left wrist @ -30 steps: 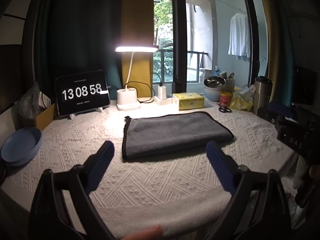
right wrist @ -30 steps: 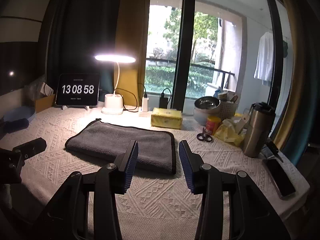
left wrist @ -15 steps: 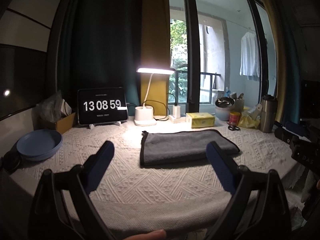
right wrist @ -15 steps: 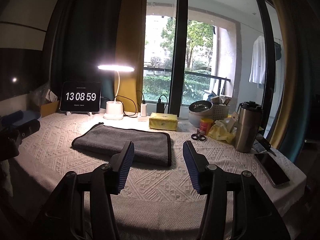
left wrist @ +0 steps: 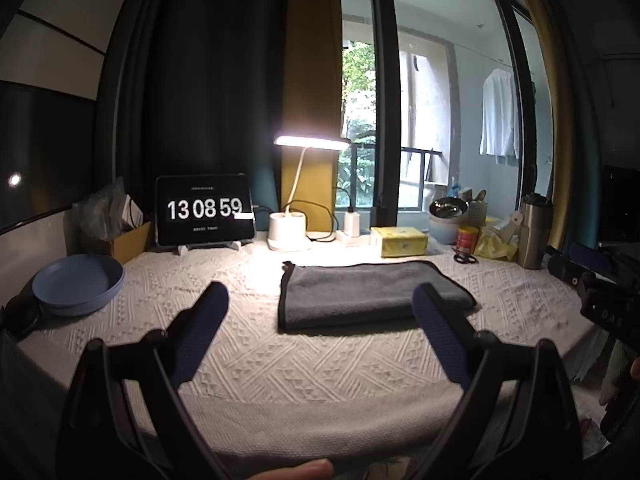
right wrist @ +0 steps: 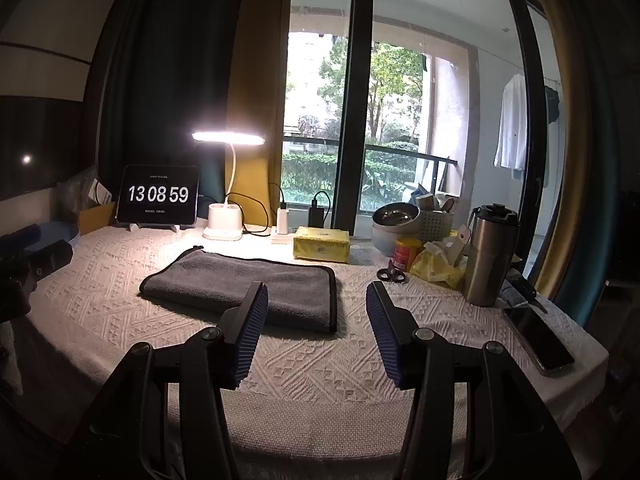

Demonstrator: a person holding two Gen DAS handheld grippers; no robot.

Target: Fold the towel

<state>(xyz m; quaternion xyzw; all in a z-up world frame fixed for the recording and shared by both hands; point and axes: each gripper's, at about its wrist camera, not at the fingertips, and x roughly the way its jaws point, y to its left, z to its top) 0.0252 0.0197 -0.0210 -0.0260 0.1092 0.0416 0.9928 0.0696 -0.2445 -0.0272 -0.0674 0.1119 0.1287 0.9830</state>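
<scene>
The grey towel (left wrist: 370, 294) lies flat in the middle of the bench (left wrist: 320, 364), already doubled into a long rectangle, its black-trimmed short edge toward the bench's left end and its far long edge near the yellow tissue box (left wrist: 404, 241) by the back edge. Both claws hang off the front edge, clear of the cloth: the left gripper (left wrist: 320, 300) is released, jaws spread wide, and the right gripper (right wrist: 317, 294) is released too, jaws parted and empty. To judge by this, one more fold may be wanted, or the job is done. If folding on, bring each claw low to a corner of one short edge, pinch all layers, and carry it across squarely, clear of the scissors (right wrist: 391, 275) and steel flask (right wrist: 491, 254) at the right end
</scene>
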